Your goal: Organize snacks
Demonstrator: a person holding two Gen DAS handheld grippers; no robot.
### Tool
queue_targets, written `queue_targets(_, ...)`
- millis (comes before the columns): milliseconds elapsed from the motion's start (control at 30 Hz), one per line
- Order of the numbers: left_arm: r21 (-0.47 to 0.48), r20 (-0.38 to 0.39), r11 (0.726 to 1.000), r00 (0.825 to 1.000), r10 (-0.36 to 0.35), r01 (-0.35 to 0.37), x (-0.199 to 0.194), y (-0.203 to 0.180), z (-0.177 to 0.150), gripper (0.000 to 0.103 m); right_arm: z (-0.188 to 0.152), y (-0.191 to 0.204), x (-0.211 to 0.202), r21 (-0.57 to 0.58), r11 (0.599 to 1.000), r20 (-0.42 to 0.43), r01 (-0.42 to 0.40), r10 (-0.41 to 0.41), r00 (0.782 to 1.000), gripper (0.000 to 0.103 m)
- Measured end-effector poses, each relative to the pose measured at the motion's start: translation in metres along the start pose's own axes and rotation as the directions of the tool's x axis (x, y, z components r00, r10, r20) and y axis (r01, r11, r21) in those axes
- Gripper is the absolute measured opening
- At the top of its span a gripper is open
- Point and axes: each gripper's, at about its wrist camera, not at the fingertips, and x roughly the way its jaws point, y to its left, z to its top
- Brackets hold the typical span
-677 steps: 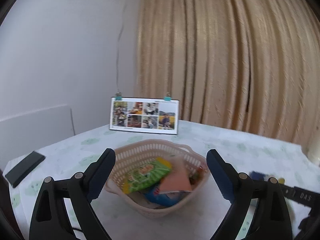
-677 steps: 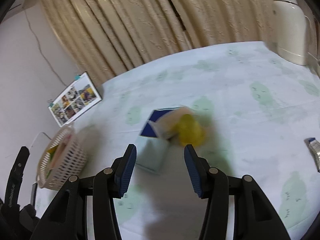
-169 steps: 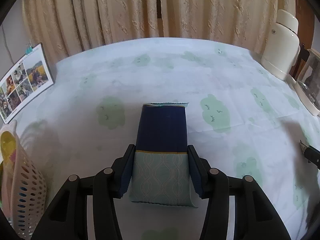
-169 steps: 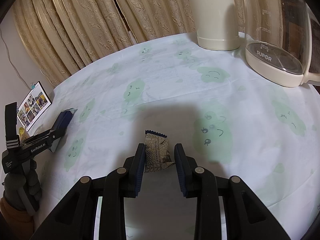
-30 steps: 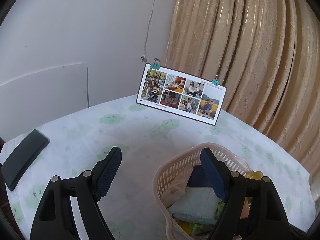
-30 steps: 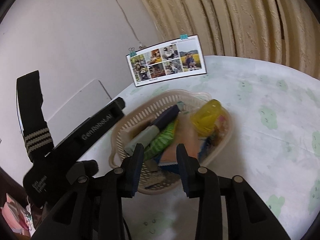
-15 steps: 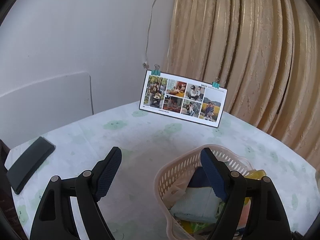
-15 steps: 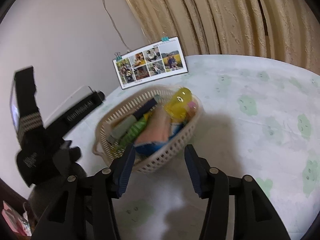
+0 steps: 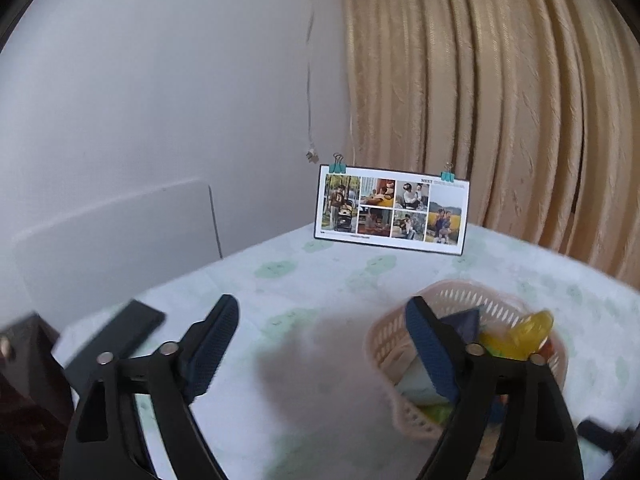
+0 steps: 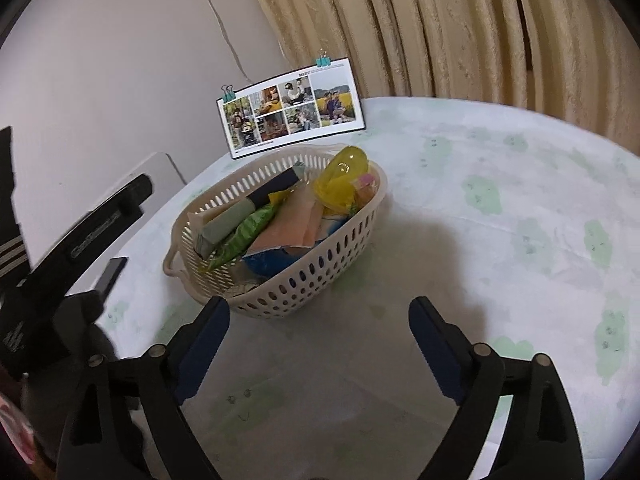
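On cloth, perforated oval basket [image 10: 328, 264]

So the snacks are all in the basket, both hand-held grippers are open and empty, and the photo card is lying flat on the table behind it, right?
Not quite: the photo card stands upright behind the basket, as the right wrist view shows. The rest holds: snacks sit in the basket, and the left hand-held gripper and right hand-held gripper are open and empty.
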Motion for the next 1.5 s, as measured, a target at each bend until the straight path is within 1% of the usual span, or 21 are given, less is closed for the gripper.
queue_targets(33, 0.008, -0.002, 1.000, 1.000, 0.002, -0.002, -0.002, 0.002, -0.001, 0.093, 0.000, 0.002, -0.001, -0.015, 1.000, 0.008, 0.020, -0.020, 1.000, 0.100)
queue_targets(133, 0.024, -0.026, 1.000, 1.000, -0.007, 0.008, -0.006, 0.007, -0.007, 0.096, -0.001, 0.007, -0.004, -0.048, 0.997, 0.032, 0.062, -0.061, 0.998, 0.101)
queue_targets(200, 0.062, -0.040, 0.998, 0.999, -0.016, 0.019, -0.008, 0.004, -0.013, 0.097, -0.001, 0.008, -0.004, -0.056, 0.996, 0.037, 0.077, -0.075, 0.997, 0.103)
queue_targets(333, 0.142, -0.045, 0.990, 0.999, -0.012, 0.019, -0.013, -0.005, -0.023, 0.097, -0.002, 0.012, -0.004, -0.083, 0.991, 0.041, 0.108, -0.105, 0.994, 0.103)
queue_targets(433, 0.170, -0.046, 0.985, 0.999, -0.012, 0.020, -0.017, -0.008, -0.028, 0.098, -0.002, 0.013, -0.004, -0.099, 0.987, 0.042, 0.127, -0.124, 0.991, 0.103)
queue_targets(733, 0.165, -0.065, 0.986, 0.998, 0.016, -0.005, -0.014, -0.002, -0.034, 0.098, -0.002, 0.018, -0.008, -0.121, 0.981, 0.060, 0.151, -0.145, 0.988, 0.103)
queue_targets(967, 0.194, -0.059, 0.981, 0.998, 0.001, 0.010, -0.018, -0.007, -0.039, 0.098, -0.002, 0.021, -0.008, -0.141, 0.973, 0.072, 0.184, -0.176, 0.982, 0.103)
queue_targets(1267, 0.203, -0.064, 0.979, 0.998, -0.011, 0.024, -0.019, -0.010, -0.040, 0.098, -0.003, 0.024, -0.008, -0.163, 0.962, 0.082, 0.221, -0.210, 0.974, 0.103)
queue_targets(1500, 0.210, -0.063, 0.977, 0.998, -0.019, 0.032, -0.020, -0.011, -0.042, 0.098, -0.003, 0.025, -0.008, -0.166, 0.961, 0.078, 0.220, -0.209, 0.975, 0.103)
